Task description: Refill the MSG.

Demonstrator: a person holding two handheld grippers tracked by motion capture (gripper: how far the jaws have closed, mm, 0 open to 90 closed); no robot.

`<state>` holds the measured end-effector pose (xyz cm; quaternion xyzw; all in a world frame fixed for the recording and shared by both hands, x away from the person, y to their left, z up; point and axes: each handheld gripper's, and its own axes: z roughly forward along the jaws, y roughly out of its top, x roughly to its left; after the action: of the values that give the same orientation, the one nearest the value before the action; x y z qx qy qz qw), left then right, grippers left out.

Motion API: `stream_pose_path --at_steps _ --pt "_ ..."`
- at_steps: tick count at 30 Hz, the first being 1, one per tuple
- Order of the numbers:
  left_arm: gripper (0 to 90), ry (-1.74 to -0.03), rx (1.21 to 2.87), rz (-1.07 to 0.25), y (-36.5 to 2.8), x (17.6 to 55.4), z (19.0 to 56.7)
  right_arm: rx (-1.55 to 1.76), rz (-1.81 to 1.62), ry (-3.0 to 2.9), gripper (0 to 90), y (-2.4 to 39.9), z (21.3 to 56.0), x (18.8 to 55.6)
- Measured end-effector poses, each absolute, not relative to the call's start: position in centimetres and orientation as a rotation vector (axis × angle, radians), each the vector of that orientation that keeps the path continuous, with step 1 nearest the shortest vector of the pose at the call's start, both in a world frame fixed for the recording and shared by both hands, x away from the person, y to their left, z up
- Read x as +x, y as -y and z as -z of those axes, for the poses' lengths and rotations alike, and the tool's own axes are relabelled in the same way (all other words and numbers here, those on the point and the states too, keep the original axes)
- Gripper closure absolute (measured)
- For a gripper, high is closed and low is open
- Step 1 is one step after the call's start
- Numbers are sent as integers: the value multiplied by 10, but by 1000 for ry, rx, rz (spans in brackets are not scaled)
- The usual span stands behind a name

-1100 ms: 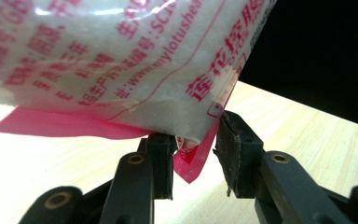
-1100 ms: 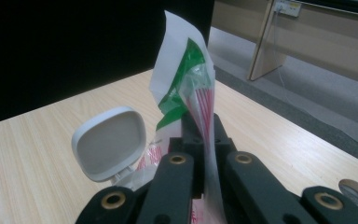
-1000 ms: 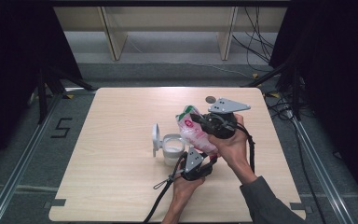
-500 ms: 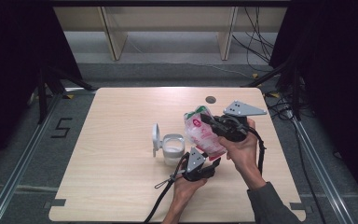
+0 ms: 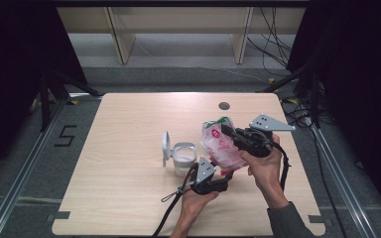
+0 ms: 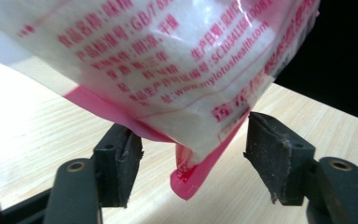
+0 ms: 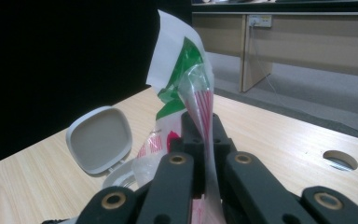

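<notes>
Right tool (image 5: pixel 228 133) pinches the packet (image 5: pixel 221 146) above the tabletop (image 5: pixel 119 129).
Left tool (image 6: pixel 193 149), jaws just opening, stands wide around its pink corner; the right gripper view adds the open-lidded jar (image 7: pixel 100 140).

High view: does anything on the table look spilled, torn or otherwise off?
No spill shows. The bag hangs off the table, pinched at its top by the right gripper; the left gripper has just been opening, its fingers off the bag's lower corner. The container stands open, lid up.
</notes>
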<state>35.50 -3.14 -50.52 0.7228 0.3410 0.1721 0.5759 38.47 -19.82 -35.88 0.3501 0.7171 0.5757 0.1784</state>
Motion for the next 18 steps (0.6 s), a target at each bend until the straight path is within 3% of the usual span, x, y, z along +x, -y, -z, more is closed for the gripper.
stream_pose_path --at_steps 18 --pt "305 -808 1774 -437 15 327 505 1064 -1669 -1985 900 215 389 384"
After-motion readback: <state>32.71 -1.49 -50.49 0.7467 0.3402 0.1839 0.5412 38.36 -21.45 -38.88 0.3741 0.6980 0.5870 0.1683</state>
